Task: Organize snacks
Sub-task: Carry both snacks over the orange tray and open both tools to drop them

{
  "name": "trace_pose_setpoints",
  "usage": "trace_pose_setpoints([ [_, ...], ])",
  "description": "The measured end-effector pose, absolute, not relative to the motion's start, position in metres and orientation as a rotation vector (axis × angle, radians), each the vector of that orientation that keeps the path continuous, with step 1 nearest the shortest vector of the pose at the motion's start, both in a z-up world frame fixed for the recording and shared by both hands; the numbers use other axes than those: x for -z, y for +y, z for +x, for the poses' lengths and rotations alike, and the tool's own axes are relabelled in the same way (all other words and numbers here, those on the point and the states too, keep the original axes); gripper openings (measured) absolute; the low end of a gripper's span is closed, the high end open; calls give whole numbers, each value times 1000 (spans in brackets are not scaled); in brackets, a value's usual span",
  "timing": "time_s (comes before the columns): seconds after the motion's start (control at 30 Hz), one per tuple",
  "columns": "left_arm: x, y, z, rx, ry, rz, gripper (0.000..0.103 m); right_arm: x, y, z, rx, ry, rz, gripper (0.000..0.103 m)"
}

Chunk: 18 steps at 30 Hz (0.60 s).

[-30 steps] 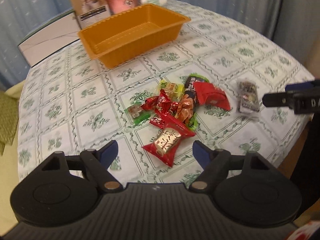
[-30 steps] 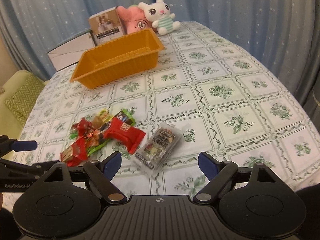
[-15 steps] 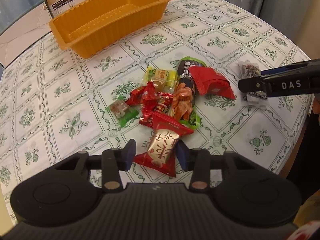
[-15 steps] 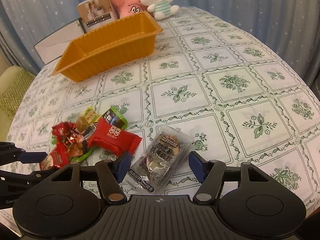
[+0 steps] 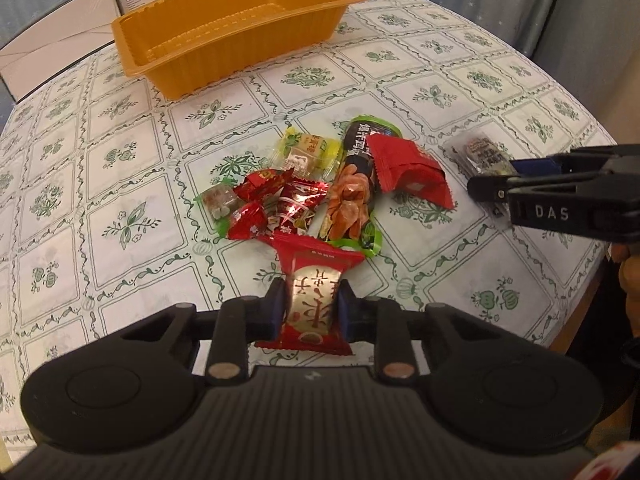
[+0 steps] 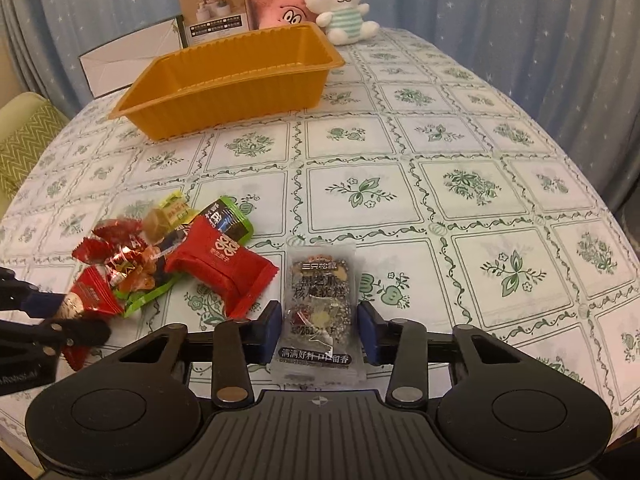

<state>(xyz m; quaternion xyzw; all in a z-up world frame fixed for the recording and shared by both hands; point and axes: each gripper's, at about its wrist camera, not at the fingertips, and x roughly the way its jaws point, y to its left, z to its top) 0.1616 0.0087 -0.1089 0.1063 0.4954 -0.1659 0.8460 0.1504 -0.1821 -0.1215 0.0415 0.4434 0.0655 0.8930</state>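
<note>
**Red and clear packets between closing tongs**

Red, gold-centred foil snack packet (image 5: 313,300) sits on the floral-clothed counter (image 5: 120,184); we see the left tongs (image 5: 311,312) closing, pads pressing its sides. Right tongs (image 6: 319,328) closing around a clear-wrapped dark nut bar (image 6: 320,300), pads at its edges, gap barely visible. Mixed snack pile (image 5: 312,192) lies between them. Empty orange plastic tray (image 6: 240,84) stands well behind.

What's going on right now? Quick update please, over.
Left gripper closing, fingers pressing a red-and-gold snack. Right gripper closing around a clear dark-grain snack. Orange tray empty, nothing in the way.
</note>
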Motion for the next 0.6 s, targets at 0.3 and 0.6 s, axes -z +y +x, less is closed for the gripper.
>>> trace_pose_setpoints([
  [0.3,98,11,147,301,1029,121,22,109,-188,137,-153,899,108,37],
  [0.6,65,14,145,233,949,44,22,75,-187,128,-198,844,148,37],
])
